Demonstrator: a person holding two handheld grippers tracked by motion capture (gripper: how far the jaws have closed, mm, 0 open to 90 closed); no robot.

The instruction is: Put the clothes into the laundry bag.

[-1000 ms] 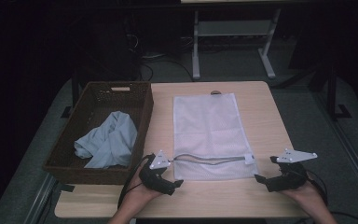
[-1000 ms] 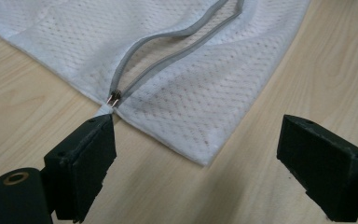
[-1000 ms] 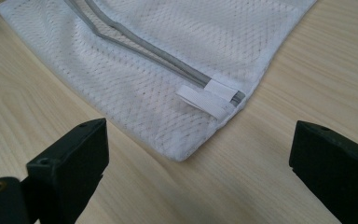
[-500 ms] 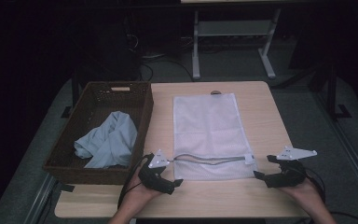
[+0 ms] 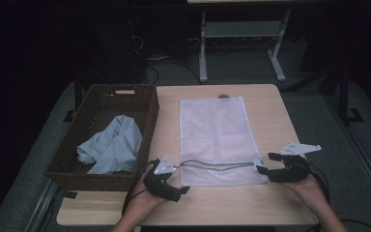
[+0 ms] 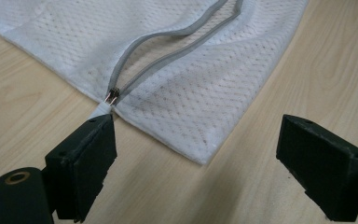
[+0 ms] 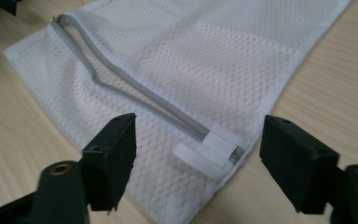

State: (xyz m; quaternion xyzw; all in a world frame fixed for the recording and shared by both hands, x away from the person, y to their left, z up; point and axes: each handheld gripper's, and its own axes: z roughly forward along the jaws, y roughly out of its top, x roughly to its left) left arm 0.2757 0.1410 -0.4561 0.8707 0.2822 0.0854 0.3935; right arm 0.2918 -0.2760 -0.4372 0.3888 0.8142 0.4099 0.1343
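A: From the high view, where is the mesh laundry bag (image 5: 217,137)?

B: It lies flat on the table (image 5: 270,208), long axis running away from the person, zipper end nearest. The left gripper (image 5: 176,180) sits just beside the bag's near left corner, the right gripper (image 5: 265,170) at its near right corner. Beyond the left gripper stands a wicker basket (image 5: 72,166) with a light blue cloth (image 5: 111,147) in it.

A: Any writing on the bag?

B: None that I can read.

A: The left gripper view?

B: Jaws wide, nothing between the pads. The zipper pull (image 6: 112,95) lies just ahead of one jaw, and the grey zipper (image 6: 168,44) gapes open, running away from it.

A: The right gripper view?

B: Jaws wide, having just been closing a little. The bag's corner with its white tab (image 7: 200,161) lies between them, unpinched; the zipper (image 7: 135,88) runs off diagonally ahead.
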